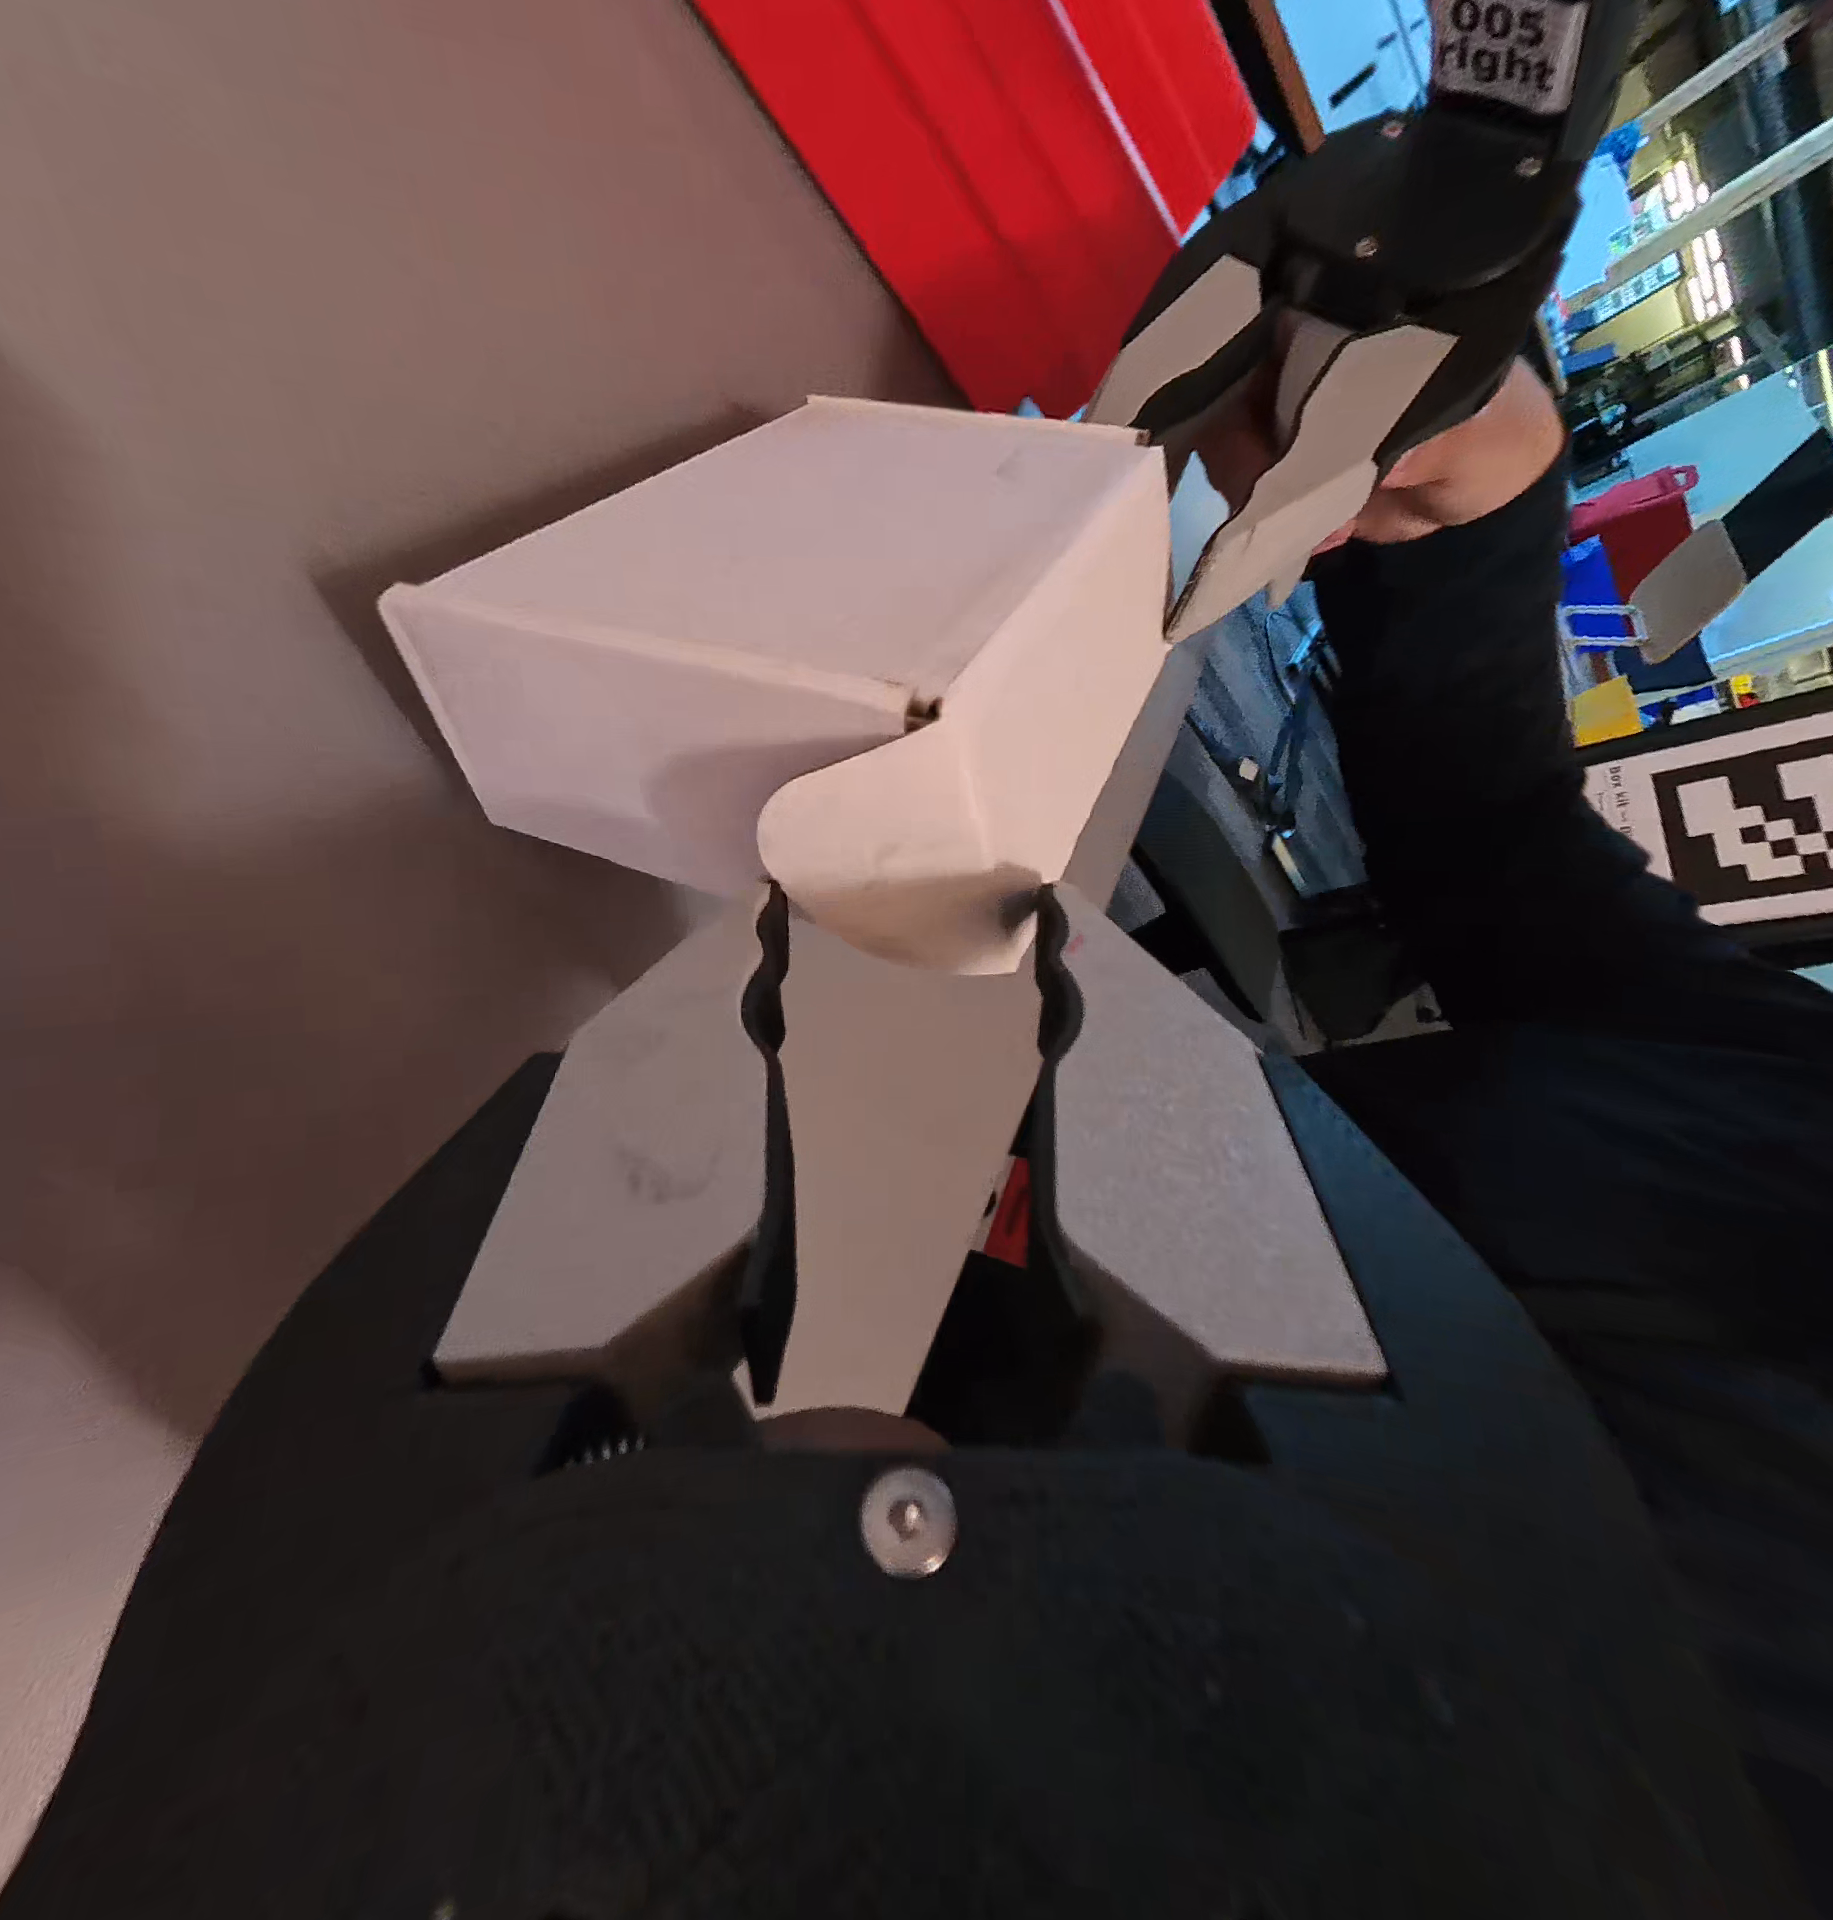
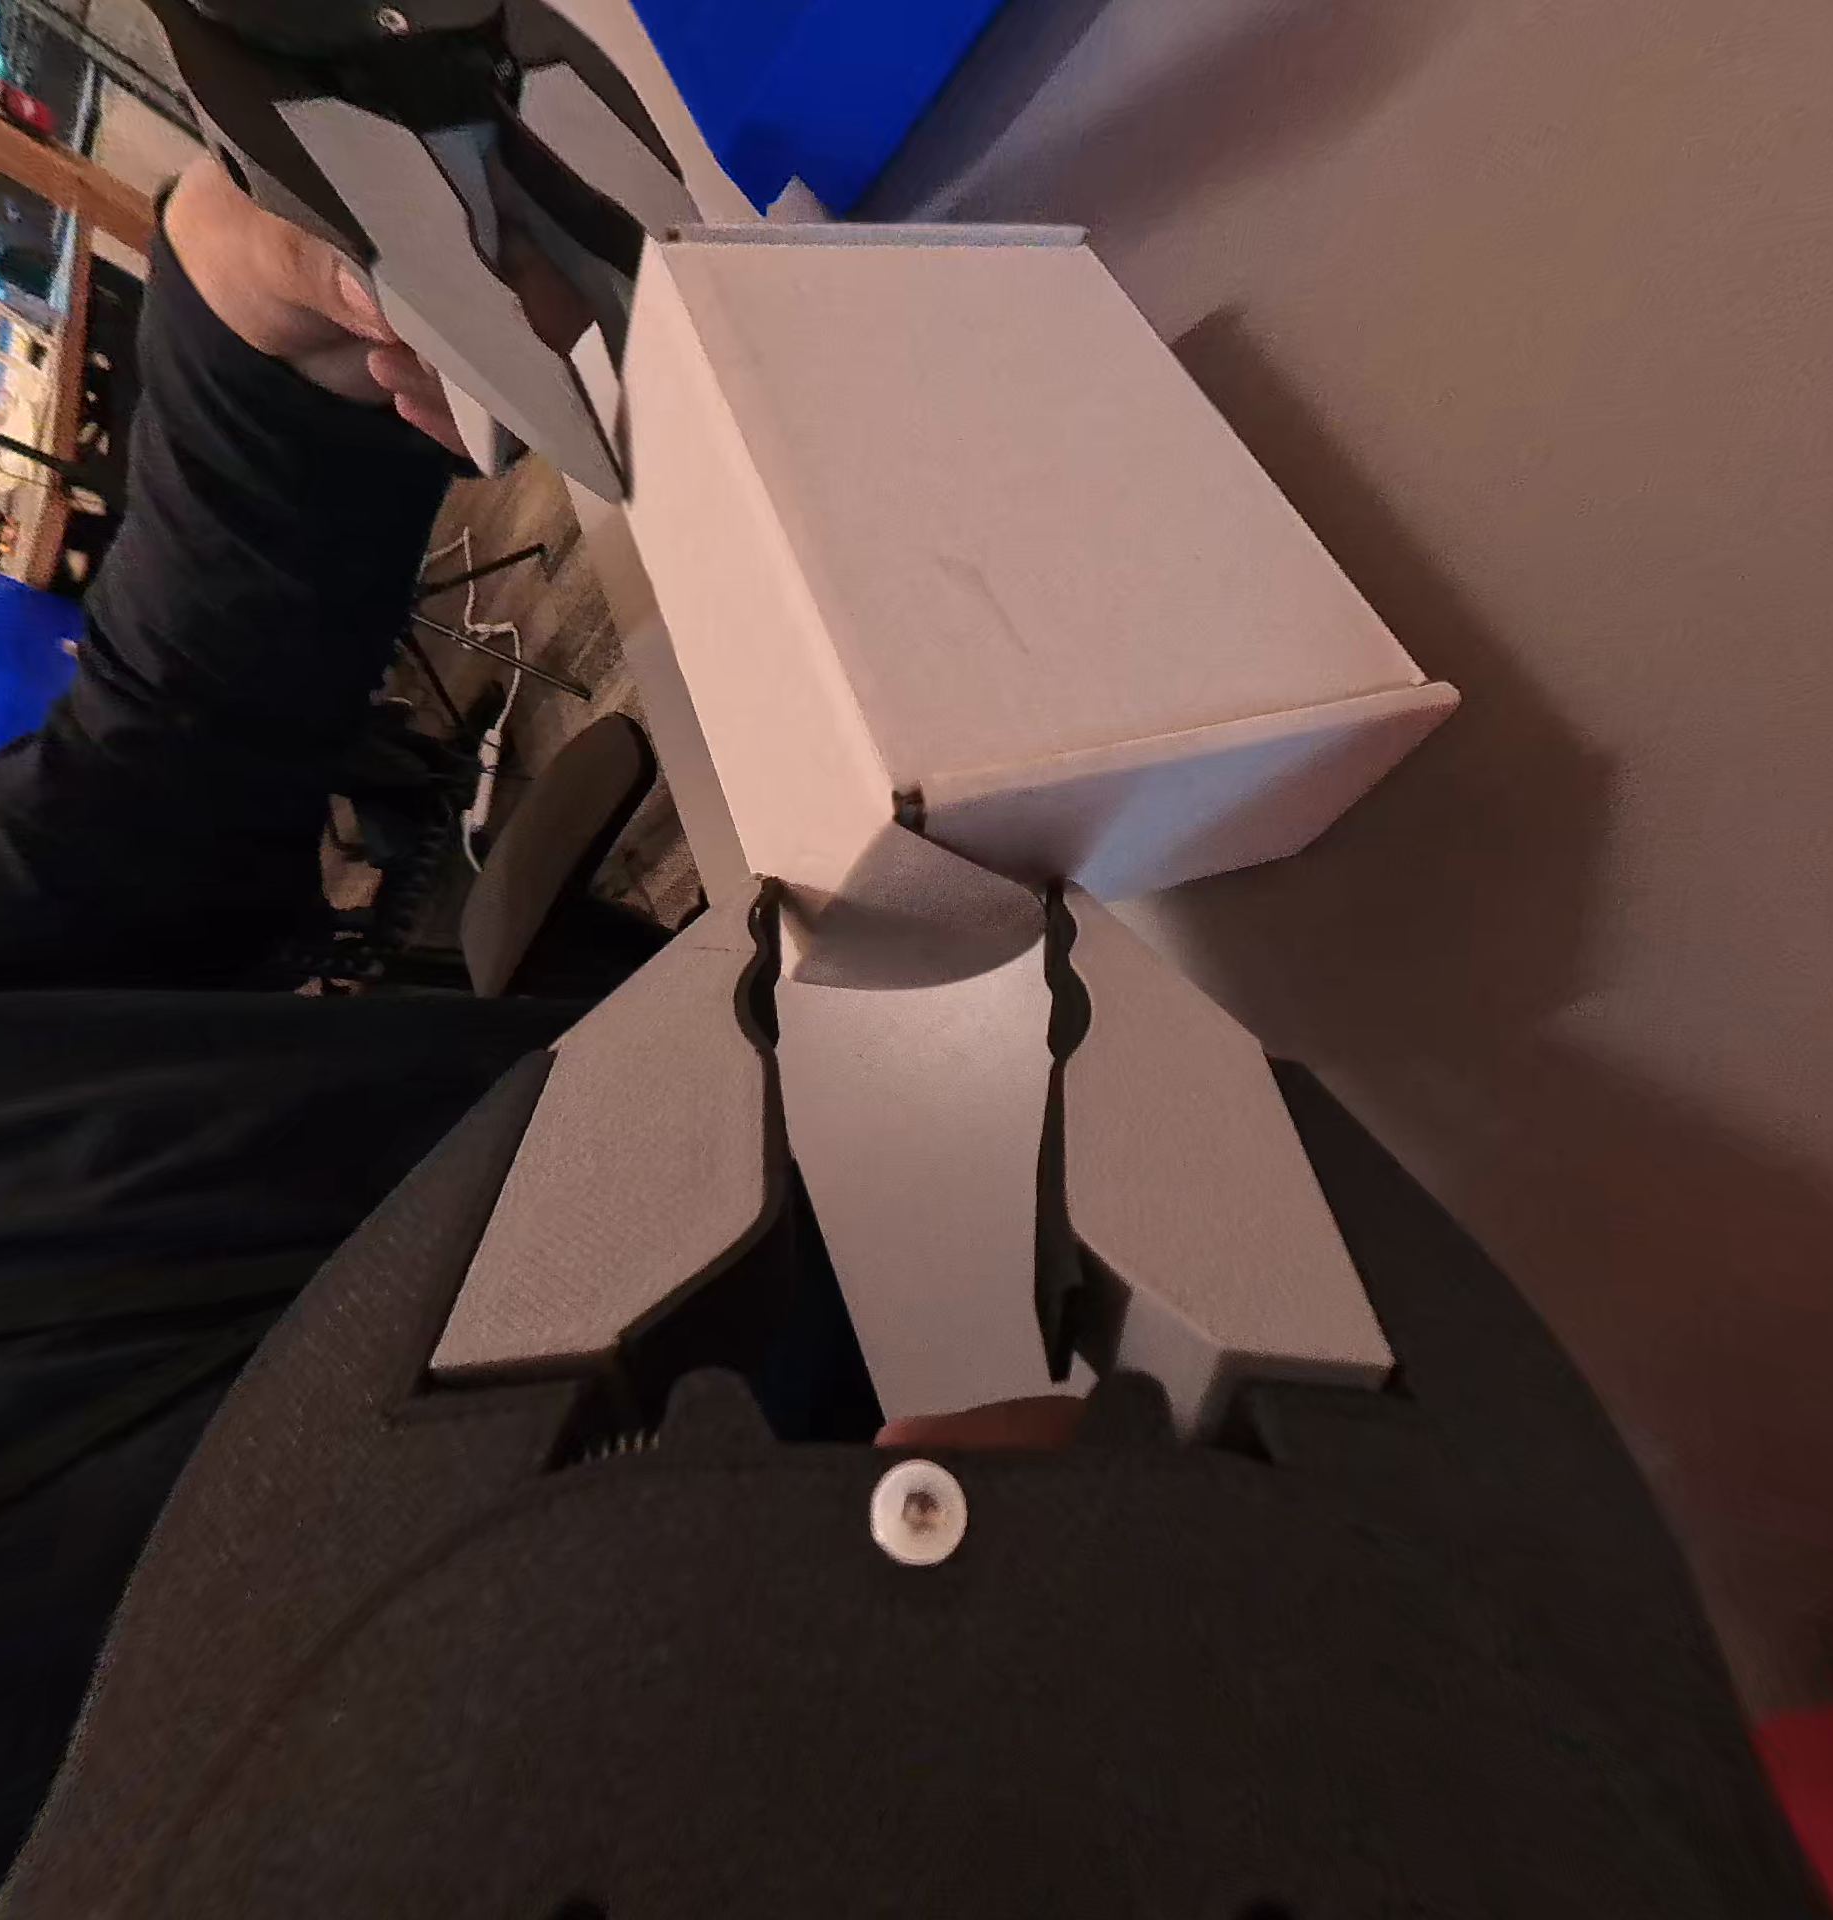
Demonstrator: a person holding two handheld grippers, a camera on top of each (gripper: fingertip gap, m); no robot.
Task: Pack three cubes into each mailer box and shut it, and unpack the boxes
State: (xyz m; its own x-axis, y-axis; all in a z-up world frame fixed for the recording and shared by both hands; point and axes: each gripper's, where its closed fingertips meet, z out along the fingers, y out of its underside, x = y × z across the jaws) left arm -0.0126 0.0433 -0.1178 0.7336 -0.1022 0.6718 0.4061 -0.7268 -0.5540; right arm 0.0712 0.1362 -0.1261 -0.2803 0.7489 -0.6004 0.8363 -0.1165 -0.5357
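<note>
A white mailer box (image 1: 787,623), lid shut, is held tilted above the grey-brown tabletop (image 1: 216,416), gripped from 2 opposite ends. In the left wrist view, the left claw (image 1: 907,904) is seen clamped on a rounded side flap at the near corner of the box, both fingertips pressed against the cardboard. The right claw (image 1: 1203,540) is seen at the far corner of the box, fingers narrow, their tips against that end. In the right wrist view, the right claw (image 2: 907,904) is closed on a rounded flap at the box's (image 2: 995,520) near corner, with the left claw (image 2: 579,416) at the far corner. A red panel (image 1: 995,187) lies beyond the box. No cubes are visible.
</note>
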